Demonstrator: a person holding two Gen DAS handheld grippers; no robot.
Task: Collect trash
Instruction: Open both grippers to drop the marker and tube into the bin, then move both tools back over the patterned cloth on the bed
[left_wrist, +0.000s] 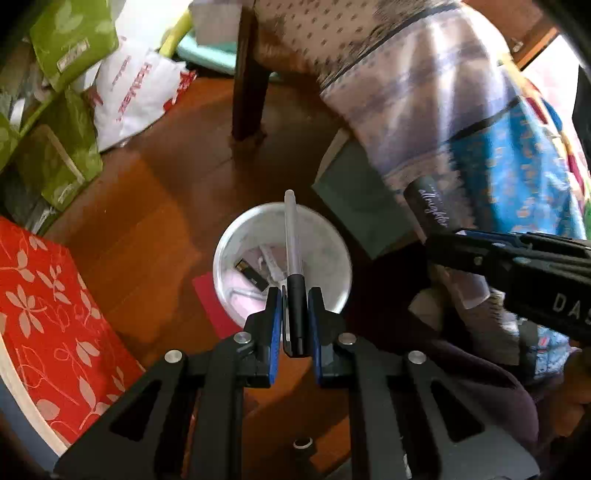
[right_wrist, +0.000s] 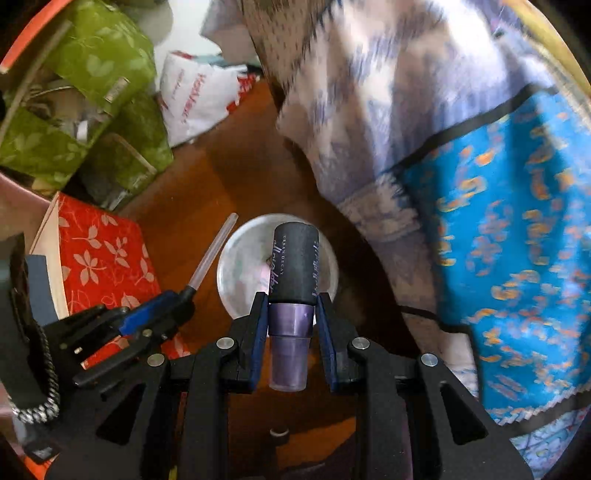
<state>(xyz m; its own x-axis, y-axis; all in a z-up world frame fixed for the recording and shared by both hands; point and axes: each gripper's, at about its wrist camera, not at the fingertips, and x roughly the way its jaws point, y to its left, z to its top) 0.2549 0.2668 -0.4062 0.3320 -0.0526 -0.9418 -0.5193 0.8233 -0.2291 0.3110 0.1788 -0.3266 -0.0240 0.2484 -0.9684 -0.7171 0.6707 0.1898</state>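
Observation:
A white round bin stands on the wooden floor with several scraps inside; it shows again below the other gripper as the bin. My left gripper is shut on a pen with a black grip and a clear cap, pointing down over the bin. In the right wrist view that pen sticks out of the left gripper beside the bin. My right gripper is shut on a purple cosmetic bottle with a black cap, held above the bin. From the left wrist view the same bottle shows at the right.
A red leaf-patterned box lies left of the bin. Green patterned bags and a white plastic bag crowd the far left. A dark chair leg and draped patterned cloth stand behind and right. A grey box sits by the bin.

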